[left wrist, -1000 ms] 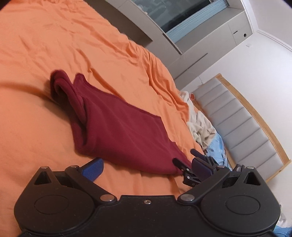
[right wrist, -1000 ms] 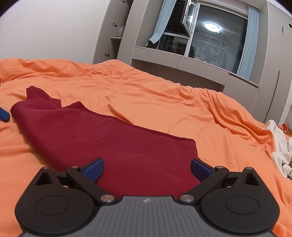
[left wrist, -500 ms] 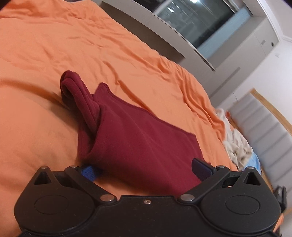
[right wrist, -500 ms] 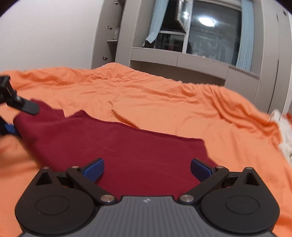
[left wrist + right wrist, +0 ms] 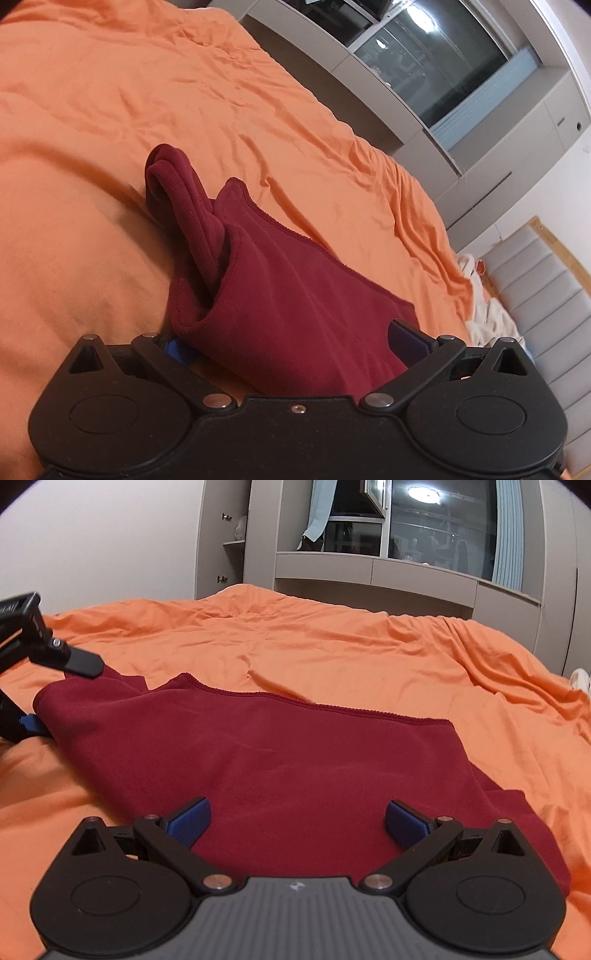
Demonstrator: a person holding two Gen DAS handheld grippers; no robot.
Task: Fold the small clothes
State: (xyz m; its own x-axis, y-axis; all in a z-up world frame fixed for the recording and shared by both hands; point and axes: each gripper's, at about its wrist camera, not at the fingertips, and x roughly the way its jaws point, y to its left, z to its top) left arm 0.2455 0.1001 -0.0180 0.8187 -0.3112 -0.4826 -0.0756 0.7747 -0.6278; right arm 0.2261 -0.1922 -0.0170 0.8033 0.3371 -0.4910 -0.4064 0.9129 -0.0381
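Your left gripper [image 5: 291,343] has slid its wide-open jaws around the maroon garment [image 5: 295,306]; your right gripper [image 5: 295,821] stays spread, holding nothing.

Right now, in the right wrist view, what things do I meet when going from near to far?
right gripper → dark red garment → orange bedsheet → grey cabinet ledge → window.
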